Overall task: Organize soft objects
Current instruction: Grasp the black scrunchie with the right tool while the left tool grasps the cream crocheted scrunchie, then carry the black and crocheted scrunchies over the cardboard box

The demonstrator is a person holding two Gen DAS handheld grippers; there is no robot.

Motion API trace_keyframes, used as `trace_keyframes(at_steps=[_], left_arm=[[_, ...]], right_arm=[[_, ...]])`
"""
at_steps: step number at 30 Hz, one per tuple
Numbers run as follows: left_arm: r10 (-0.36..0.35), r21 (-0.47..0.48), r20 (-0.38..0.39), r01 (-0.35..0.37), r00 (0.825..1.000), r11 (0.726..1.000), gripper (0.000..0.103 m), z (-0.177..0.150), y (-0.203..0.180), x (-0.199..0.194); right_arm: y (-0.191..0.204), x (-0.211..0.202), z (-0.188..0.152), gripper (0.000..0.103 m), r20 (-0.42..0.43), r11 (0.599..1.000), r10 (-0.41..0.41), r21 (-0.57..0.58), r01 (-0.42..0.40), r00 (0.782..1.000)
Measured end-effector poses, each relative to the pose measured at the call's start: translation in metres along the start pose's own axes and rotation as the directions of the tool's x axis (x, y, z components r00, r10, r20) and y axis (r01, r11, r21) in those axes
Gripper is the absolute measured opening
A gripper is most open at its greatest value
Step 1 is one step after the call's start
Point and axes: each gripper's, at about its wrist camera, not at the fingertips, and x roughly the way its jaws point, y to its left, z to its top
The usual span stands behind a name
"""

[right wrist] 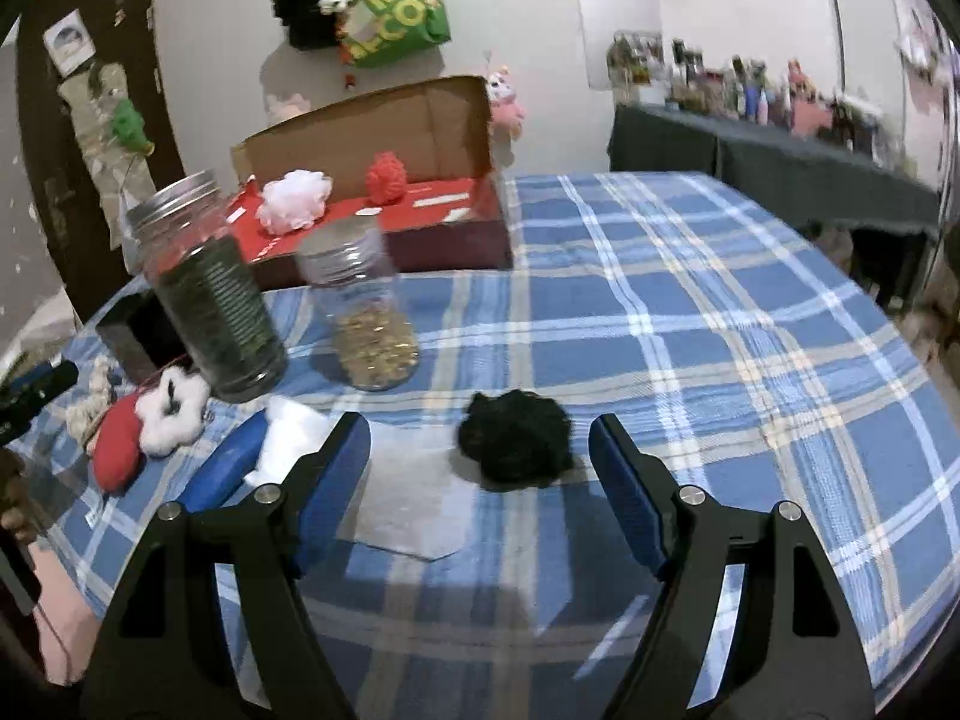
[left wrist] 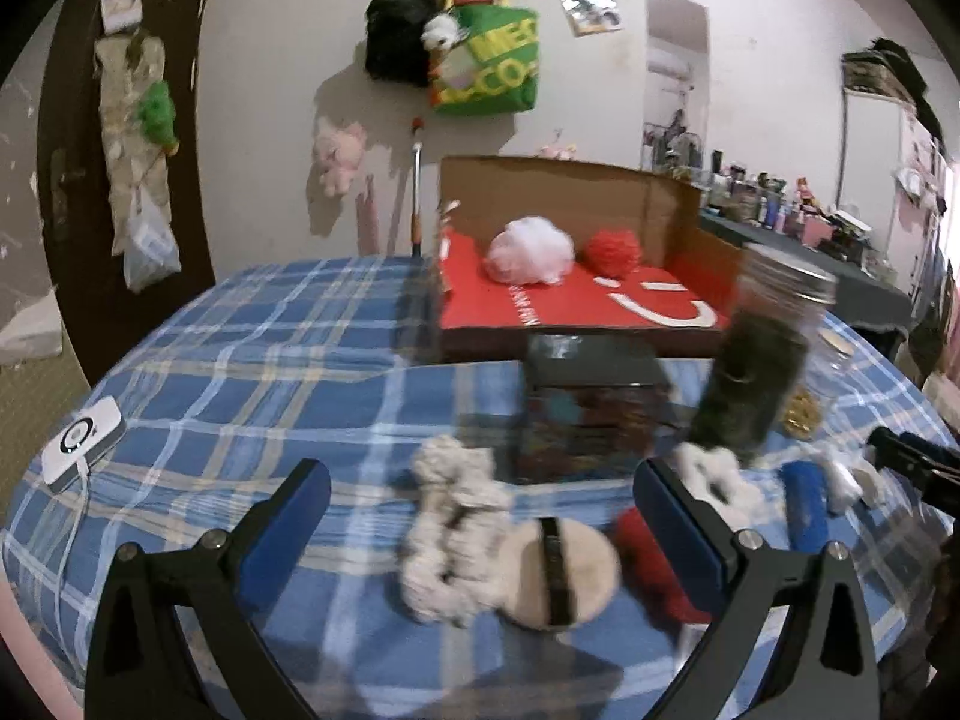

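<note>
right gripper jaws spread wide, empty, black fuzzy yarn ball seen between them on blue plaid tablecloth, open cloth to its right. left gripper wide, empty over cream knitted rope, long axis running near-to-far. jars crowded left; open red-lined cardboard box beyond.

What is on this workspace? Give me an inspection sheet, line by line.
Surface: blue plaid cloth over the table.
Job's things: white puff and red puff in the cardboard box; black puff, cream yarn and red plush on the cloth.
Clutter: two jars, dark box.
Grippers: left gripper open; right gripper open, black puff between its fingers, untouched.
Cables: white lead from white device.
Surroundings: green bag on wall.
</note>
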Motion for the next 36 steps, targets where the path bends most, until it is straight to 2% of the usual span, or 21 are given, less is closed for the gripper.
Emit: trace_keyframes(at_steps=[4,7,9,10,11,13,18,23,29,34,36], left_arm=[[-0.014,-0.035,-0.075,0.012,0.997,0.999,0.087,0.005,0.023,0.019],[-0.031,-0.047,-0.137,0.025,0.99,0.999,0.078,0.003,0.033,0.034],[-0.03,-0.048,-0.163,0.023,0.986,0.999,0.064,-0.002,0.033,0.041],[-0.032,-0.049,-0.172,0.024,0.985,0.999,0.048,-0.004,0.034,0.044],[-0.041,-0.055,-0.182,0.032,0.982,0.998,0.036,-0.006,0.035,0.046],[-0.096,-0.085,-0.218,0.079,0.971,0.993,0.029,-0.009,0.038,0.053],[-0.103,-0.072,-0.198,0.091,0.975,0.993,0.029,-0.008,0.036,0.047],[-0.109,-0.027,-0.139,0.107,0.984,0.994,0.029,0.002,0.022,0.025],[-0.183,0.028,-0.099,0.187,0.978,0.982,0.029,0.011,-0.002,0.005],[-0.22,0.054,-0.091,0.226,0.971,0.973,0.029,0.013,-0.016,-0.001],[-0.225,0.058,-0.093,0.23,0.97,0.971,0.029,0.013,-0.018,-0.002]], right_arm=[[-0.008,0.008,0.005,0.075,-0.036,0.999,-0.031,-0.013,0.03,0.999],[-0.009,0.014,0.006,0.073,-0.064,1.0,-0.016,-0.016,0.015,0.998],[-0.008,0.017,0.005,0.057,-0.079,1.0,-0.006,-0.026,0.004,0.997],[-0.008,0.019,0.005,0.041,-0.089,1.0,0.001,-0.026,-0.003,0.996],[-0.009,0.021,0.005,0.036,-0.1,1.0,0.011,-0.024,-0.013,0.995],[-0.011,0.02,0.005,0.033,-0.094,0.999,0.036,-0.014,-0.037,0.995],[-0.003,0.006,0.009,0.033,-0.039,0.998,0.031,-0.047,-0.033,0.999],[0.012,-0.007,0.014,0.033,0.002,0.995,0.057,-0.08,-0.057,0.998],[0.026,-0.016,0.02,0.033,0.053,0.991,0.033,-0.133,-0.025,0.998],[0.02,-0.024,0.027,0.033,0.086,0.993,0.022,-0.119,-0.012,0.996],[0.017,-0.026,0.028,0.033,0.087,0.994,0.04,-0.108,-0.031,0.995]])
